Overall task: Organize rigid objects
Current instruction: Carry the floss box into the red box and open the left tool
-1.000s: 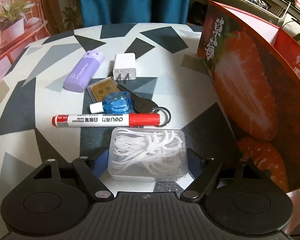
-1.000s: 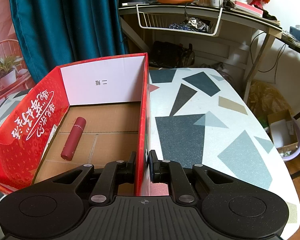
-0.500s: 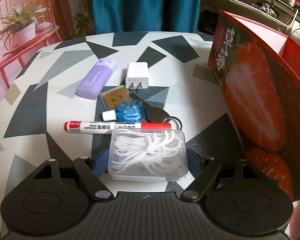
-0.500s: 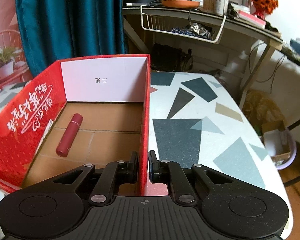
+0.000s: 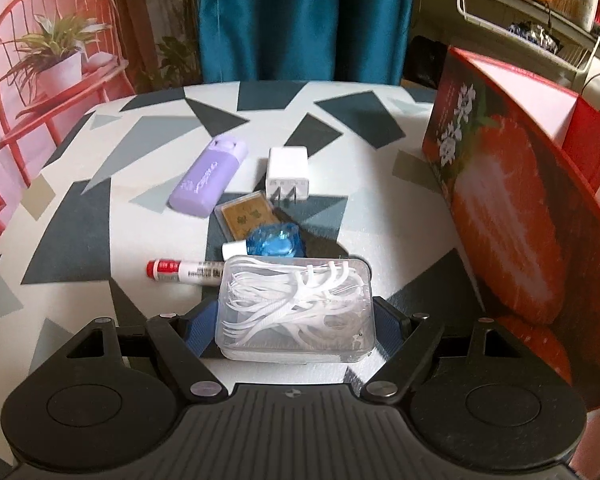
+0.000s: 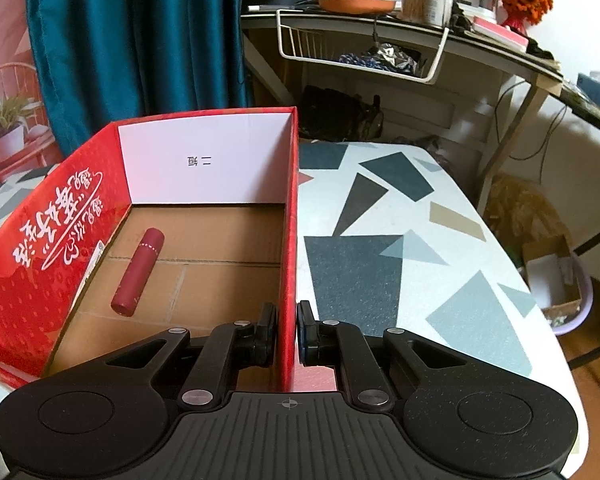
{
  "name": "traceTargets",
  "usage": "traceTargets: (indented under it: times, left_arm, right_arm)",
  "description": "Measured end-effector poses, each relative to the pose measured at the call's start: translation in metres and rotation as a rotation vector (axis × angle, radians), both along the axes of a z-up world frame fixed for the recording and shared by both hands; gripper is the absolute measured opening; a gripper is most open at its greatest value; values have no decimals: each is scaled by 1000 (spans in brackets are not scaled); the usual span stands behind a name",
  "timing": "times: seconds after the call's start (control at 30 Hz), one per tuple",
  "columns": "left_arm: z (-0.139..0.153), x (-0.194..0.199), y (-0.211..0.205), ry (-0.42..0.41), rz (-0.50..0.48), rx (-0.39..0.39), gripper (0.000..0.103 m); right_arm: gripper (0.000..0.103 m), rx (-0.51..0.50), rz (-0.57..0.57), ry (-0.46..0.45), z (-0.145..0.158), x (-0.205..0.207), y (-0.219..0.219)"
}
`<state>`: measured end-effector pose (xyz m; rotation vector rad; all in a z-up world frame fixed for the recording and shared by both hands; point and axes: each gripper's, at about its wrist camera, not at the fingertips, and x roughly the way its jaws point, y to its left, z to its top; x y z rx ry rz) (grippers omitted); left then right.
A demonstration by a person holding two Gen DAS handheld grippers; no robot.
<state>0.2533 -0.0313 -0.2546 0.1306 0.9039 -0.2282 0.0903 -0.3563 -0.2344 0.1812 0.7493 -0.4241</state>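
left gripper (image 5: 296, 320): we hold it spread wide around the floss box (image 5: 296, 308); the blue pads sit at the box's short ends, and we cannot tell whether they press yet.
floss box: it lies on the table (image 5: 100, 200) between our fingers, its long axis running across from pad to pad.
right gripper (image 6: 287, 332): we have it pinched on the right wall of the red box (image 6: 288, 240), one finger inside, one outside.
key relation: the red box stands to the right of the floss box, so we judge the carry goes rightward and over its wall; our left hand is the nearer one.
count on table: one floss box, one marker (image 5: 184, 270), one blue bottle (image 5: 274, 240), one gold card (image 5: 246, 216), one charger (image 5: 288, 178), one purple case (image 5: 208, 180).
count in red box: one red tube (image 6: 138, 272).
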Motion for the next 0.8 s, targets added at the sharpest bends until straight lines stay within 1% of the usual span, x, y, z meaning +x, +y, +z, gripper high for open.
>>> traceTargets:
  times: [0.13, 0.43, 0.57, 0.8]
  left_arm:
    - [13, 0, -3, -45, -19, -8, 81]
    - [44, -1, -17, -114, -88, -39, 81]
    - [58, 1, -30, -140, -126, -61, 81]
    - [80, 11, -63, -221, -213, -54, 81]
  right_arm:
    - [10, 3, -1, -1, -1, 0, -1]
    - [10, 7, -4, -4, -1, 0, -2]
    - [10, 7, -3, -4, -1, 0, -1]
    - [10, 10, -3, -4, -1, 0, -2]
